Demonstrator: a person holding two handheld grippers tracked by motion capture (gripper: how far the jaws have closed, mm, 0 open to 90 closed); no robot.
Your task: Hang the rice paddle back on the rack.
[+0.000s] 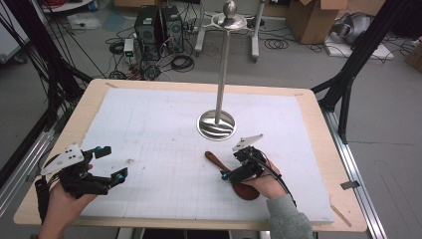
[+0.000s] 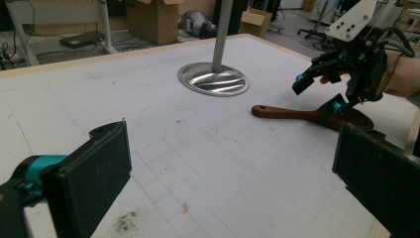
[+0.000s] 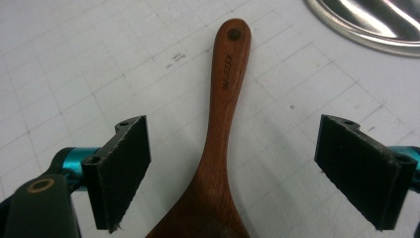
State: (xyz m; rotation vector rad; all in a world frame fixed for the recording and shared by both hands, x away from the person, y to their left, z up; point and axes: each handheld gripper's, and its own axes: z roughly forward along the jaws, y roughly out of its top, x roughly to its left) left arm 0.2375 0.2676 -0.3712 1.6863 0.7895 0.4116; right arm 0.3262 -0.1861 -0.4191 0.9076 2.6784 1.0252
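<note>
White gridded foam covers the wooden surface (image 1: 318,164), with a cluttered workshop floor beyond it.

Nearest, at the person's side: the left hand-held gripper (image 1: 110,164) hovers over bare foam, jaws wide apart, nothing between them. The right hand-held gripper (image 1: 233,167) sits over the wooden spoon (image 3: 218,148), jaws also spread wide; in the right gripper view the pads (image 3: 124,168) stand clear on either side of the handle, neither touching it. The spoon lies flat on the foam, bowl toward the person and under the right hand, its handle pointing away toward the metal stand (image 1: 217,119).

Judged step: grasp the spoon by its handle. To do it well, keep the handle centred between the pads, lower until the pads straddle the narrow neck, then close squarely so the wood does not twist or skid out. Pad tips should come close to the foam without digging in. Gripping nearer the bowl would probably balance better than at the thin end.

Farther off: the stand's round base rests on the foam just beyond the handle tip, apart from it, pole upright.

Count: hand-held grippers, two; spoon, one; stand, one.
</note>
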